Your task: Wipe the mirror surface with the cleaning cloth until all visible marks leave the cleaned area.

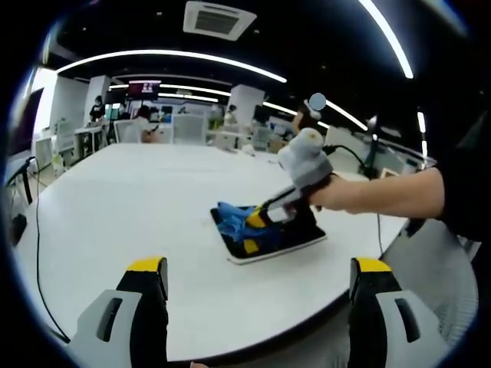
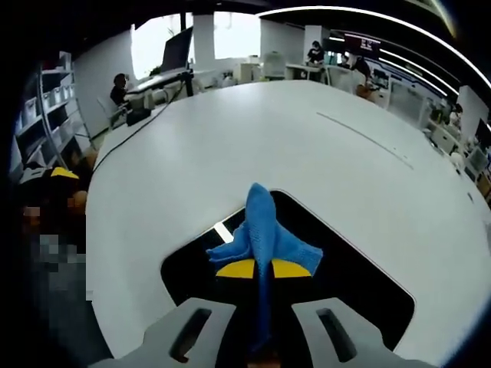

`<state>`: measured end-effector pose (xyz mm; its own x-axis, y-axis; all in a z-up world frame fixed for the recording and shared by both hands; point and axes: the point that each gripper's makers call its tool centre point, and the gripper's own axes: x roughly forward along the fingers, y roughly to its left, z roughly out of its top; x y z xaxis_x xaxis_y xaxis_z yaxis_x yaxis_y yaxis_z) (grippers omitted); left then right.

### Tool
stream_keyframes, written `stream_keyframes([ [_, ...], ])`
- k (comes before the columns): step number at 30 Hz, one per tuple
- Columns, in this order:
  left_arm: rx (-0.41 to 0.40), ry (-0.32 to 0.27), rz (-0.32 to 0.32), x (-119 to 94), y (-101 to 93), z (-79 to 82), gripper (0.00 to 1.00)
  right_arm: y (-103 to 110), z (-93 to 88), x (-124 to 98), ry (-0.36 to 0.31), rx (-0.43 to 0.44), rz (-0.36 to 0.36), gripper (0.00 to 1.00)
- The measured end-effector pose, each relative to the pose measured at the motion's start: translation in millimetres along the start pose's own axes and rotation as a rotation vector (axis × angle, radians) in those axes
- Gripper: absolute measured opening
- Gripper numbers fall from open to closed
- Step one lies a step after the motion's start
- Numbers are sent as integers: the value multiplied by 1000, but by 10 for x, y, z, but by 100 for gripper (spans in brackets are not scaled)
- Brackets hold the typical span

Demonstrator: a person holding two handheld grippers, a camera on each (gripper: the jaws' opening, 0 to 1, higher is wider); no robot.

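Mirror (image 2: 360, 268) under blue cloth (image 2: 265, 230), apparently pinched by right claw (image 2: 258, 268).

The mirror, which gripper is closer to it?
Right. The right gripper presses the blue cloth onto the mirror. The left gripper hangs open back at the table edge, apart from it.

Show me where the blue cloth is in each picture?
Left gripper view: the cloth is at centre, on the mirror's left end, pinched by the right gripper.
Right gripper view: the cloth is at lower centre, between the right gripper's yellow fingers.
Shared landmark: the white table.
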<state>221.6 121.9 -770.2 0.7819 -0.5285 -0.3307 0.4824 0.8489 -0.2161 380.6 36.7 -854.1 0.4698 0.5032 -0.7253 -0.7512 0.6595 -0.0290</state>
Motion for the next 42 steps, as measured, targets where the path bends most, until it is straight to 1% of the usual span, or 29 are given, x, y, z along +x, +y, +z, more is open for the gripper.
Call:
stream_keyframes([
  [10,0,-4,6,0,13,7,99,0,-29,-45,-5,6,3,0],
  [27,-2,-1,9,-1,17,0,99,-177,-156,-143,-9,37,-10,0],
  [42,-4,-2,7,-6,13,-1,99,-382,-342,-321,-1,84,-38,0],
])
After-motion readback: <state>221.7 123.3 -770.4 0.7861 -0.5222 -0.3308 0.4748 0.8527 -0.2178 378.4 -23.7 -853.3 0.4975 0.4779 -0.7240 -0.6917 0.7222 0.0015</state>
